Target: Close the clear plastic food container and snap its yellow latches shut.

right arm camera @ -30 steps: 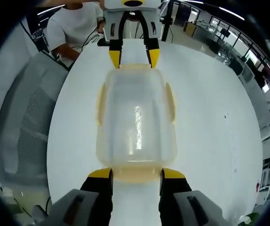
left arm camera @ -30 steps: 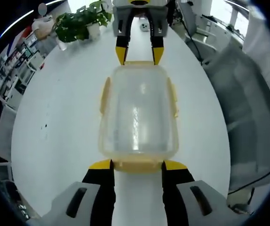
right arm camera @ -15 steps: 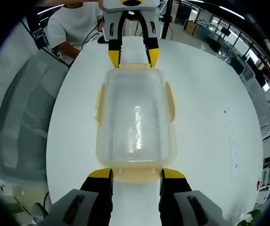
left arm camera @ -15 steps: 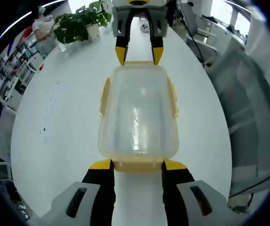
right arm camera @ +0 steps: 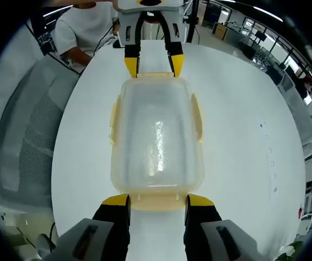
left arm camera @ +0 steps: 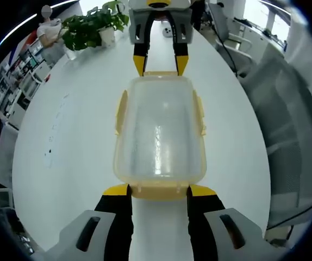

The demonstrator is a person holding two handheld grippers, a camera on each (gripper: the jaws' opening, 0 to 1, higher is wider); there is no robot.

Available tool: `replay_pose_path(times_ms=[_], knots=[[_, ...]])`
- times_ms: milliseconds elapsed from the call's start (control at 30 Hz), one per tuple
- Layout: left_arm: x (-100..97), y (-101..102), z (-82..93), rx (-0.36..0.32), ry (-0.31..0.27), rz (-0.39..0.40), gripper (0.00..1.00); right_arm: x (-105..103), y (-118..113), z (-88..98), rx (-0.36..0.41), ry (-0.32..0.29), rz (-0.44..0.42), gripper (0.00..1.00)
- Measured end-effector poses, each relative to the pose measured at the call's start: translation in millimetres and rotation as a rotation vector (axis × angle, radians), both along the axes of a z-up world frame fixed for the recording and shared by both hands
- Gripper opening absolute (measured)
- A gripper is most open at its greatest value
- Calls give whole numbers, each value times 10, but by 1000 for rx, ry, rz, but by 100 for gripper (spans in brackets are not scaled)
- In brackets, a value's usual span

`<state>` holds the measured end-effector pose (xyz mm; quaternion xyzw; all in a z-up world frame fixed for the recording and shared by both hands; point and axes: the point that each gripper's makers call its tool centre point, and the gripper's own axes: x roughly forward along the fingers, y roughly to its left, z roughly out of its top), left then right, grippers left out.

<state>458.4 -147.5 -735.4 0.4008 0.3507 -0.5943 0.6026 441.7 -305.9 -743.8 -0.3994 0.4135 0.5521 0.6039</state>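
White laminate makes up the biggest thing we see, a long table point(left arm camera: 63, 141) that runs away from both cameras. Beside it we find a grey mesh chair point(right arm camera: 25, 152) along one long edge. Past the table's far end in the right gripper view we see a person in a white shirt point(right arm camera: 85, 30); in the left gripper view a potted plant point(left arm camera: 93, 27) stands at the far corner.

Lying flat in the middle of the table is the clear plastic food container point(left arm camera: 160, 133), lid on, its long axis pointing from one gripper to the other. We count a yellow latch point(left arm camera: 122, 111) on each long side, standing slightly out from the wall, and a yellow latch point(left arm camera: 158, 190) at each short end.

Our left gripper point(left arm camera: 158, 191) sits at the near short end in its own view, its yellow-tipped jaws spread wide, one on either side of that end latch and just beside the container's corners; whether they touch we cannot tell. Our right gripper point(right arm camera: 156, 201) does the same at the opposite end, jaws equally wide and closed on nothing. Each gripper appears at the top of the other's view, facing us across the container.
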Motion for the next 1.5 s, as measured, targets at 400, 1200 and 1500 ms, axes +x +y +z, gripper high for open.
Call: replay_pose_path(times_ms=[400,1200,1500], knots=[[16,-11,-61,0,3,-2,37,10,-10,-31,11,15,-6,36],[37,44,-125,-9,17,-13,51,6,-57,-61,35,24,-15,36],[50,120,65,-53,71,103,49,-41,-31,69,111,68,-107,48]])
